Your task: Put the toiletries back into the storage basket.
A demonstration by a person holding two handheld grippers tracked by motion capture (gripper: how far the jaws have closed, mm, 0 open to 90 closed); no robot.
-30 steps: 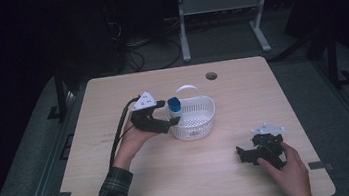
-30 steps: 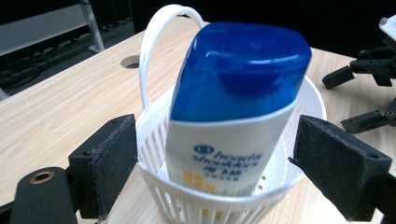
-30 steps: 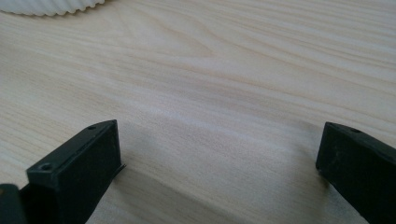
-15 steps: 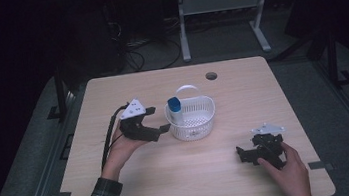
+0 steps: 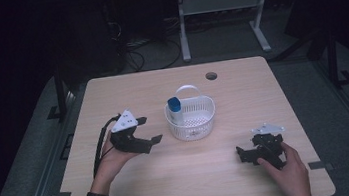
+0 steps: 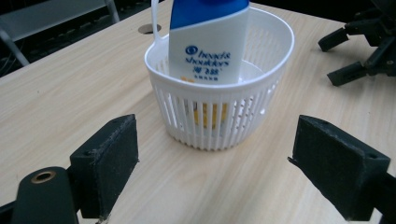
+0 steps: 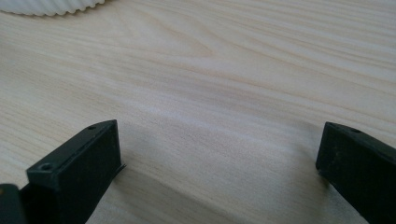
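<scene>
A person at a wooden table (image 5: 242, 94) holds a gripper in each hand, a white basket (image 5: 193, 121) sitting mid-frame between them in the high view. A shampoo bottle (image 5: 175, 109) stands upright in the basket, against its left wall, the blue cap rising above the rim.

The left gripper (image 5: 149, 131), left of centre in the high view, points at the basket with nothing in it. Its own view shows both black jaws spread wide, the basket (image 6: 219, 112) framed squarely between them and apart from both — a stance that, by the look of it, suits a hand done with the bottle or lining up on the basket.

The right gripper (image 5: 244, 154) rests low at the lower right of the high view, well apart from the basket. Its jaws are also wide open over bare wood, seemingly parked out of the way.

Up close, the bottle (image 6: 210, 42) is white with a blue top and a blue logo on its face. It leans slightly against the near wall — its base visible through the basket's vertical slats.
</scene>
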